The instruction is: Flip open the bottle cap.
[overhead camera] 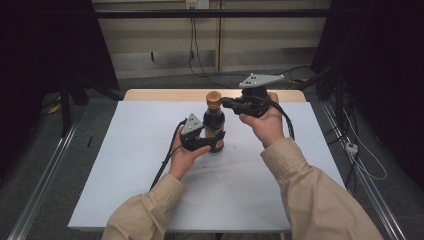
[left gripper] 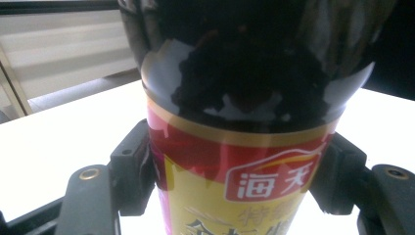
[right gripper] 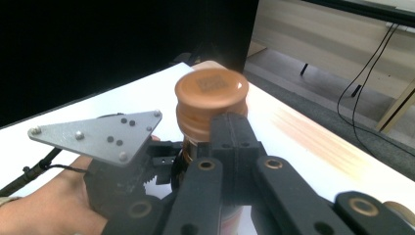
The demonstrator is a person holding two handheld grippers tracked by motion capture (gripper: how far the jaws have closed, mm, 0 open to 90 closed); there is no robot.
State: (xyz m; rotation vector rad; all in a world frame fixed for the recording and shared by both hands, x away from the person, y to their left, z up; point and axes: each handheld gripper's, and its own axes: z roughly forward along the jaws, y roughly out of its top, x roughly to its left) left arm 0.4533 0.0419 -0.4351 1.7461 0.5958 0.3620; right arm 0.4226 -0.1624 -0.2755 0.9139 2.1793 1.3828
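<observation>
White table (overhead camera: pixel 125 165) carries a dark sauce bottle (overhead camera: pixel 215 125), which stands upright between the jaws of the left gripper (overhead camera: pixel 207 142); both jaws press its labelled body. Right gripper (overhead camera: pixel 227 103) is at the bottle's brown cap (overhead camera: pixel 213 97), level with it; if it grips, I cannot tell.

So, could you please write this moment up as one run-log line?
left gripper: shut on sauce bottle body | right gripper: at brown cap, grip unclear | bottle: upright on white table
</observation>
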